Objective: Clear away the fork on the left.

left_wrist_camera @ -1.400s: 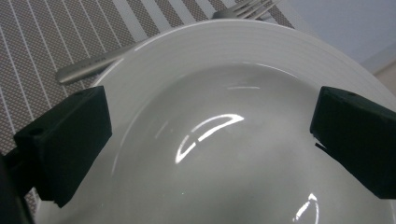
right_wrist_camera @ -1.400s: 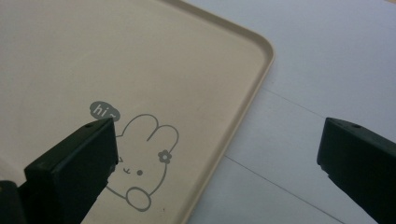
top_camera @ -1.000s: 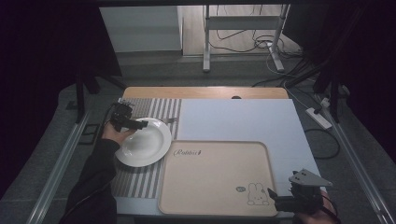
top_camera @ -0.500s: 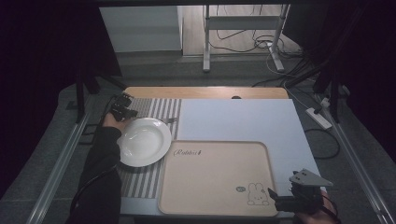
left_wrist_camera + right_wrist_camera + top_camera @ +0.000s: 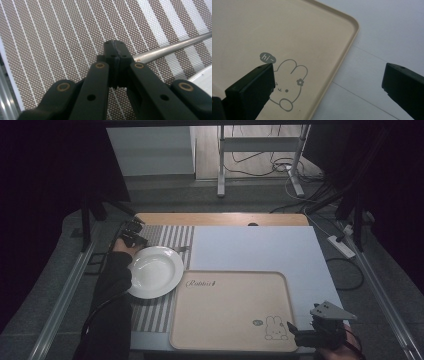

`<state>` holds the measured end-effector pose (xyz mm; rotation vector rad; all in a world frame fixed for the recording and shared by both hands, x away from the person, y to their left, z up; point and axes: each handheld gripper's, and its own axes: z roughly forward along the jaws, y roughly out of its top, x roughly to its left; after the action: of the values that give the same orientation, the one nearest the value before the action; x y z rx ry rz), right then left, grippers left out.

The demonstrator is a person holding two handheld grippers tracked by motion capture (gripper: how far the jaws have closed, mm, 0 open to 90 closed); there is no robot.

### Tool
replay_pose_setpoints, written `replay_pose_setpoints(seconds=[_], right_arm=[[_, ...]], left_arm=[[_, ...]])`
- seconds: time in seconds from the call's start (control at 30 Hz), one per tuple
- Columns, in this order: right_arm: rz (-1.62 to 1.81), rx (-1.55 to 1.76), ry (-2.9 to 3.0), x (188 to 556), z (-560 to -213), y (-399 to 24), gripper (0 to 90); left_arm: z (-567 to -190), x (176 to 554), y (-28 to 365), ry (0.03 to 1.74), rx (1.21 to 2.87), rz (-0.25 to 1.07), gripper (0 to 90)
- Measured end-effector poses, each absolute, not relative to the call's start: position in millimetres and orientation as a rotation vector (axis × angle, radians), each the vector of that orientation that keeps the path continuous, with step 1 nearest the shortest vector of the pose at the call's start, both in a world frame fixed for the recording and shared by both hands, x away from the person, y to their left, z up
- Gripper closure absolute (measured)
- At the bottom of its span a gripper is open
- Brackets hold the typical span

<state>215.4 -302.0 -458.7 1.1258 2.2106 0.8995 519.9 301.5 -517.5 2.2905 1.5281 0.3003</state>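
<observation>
Your left tool (image 5: 115,53) is clenched on the end of a slender, round metal handle (image 5: 172,47), dull grey and smooth; which utensil it belongs to cannot be told. The left gripper view shows the two black jaws pressed together over a woven placemat (image 5: 50,45) of fine brown mesh crossed by thin white lines, widening to broad white stripes toward the handle. The high view places this tool (image 5: 134,236) near the counter's far left corner, just beyond one round white plate (image 5: 154,271), glossy and shallow, that rests on the striped placemat (image 5: 170,236).

Your right tool (image 5: 329,85) is released: its two blocky black jaws stand wide apart with nothing between them. It hangs over the near right corner of one beige tray (image 5: 287,30), matte, with a raised rim and rounded corners, printed with a rabbit outline (image 5: 289,85) and a "hi~" bubble. The high view shows this tool (image 5: 320,332) at the counter's near right corner, the tray (image 5: 230,310) lying on a pale sheet (image 5: 260,247).
</observation>
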Motion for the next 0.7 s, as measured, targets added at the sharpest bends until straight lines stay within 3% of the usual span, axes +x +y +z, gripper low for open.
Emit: replay_pose_setpoints(seconds=[0.3,0.7], right_arm=[[0.893,1.124,2.211,215,-459,-301,0.0],[0.887,1.112,2.215,215,-459,-300,0.0]], left_arm=[[-522,519,308,1.520,2.266,0.298,89.1],[-519,502,309,1.428,2.336,0.132,89.2]])
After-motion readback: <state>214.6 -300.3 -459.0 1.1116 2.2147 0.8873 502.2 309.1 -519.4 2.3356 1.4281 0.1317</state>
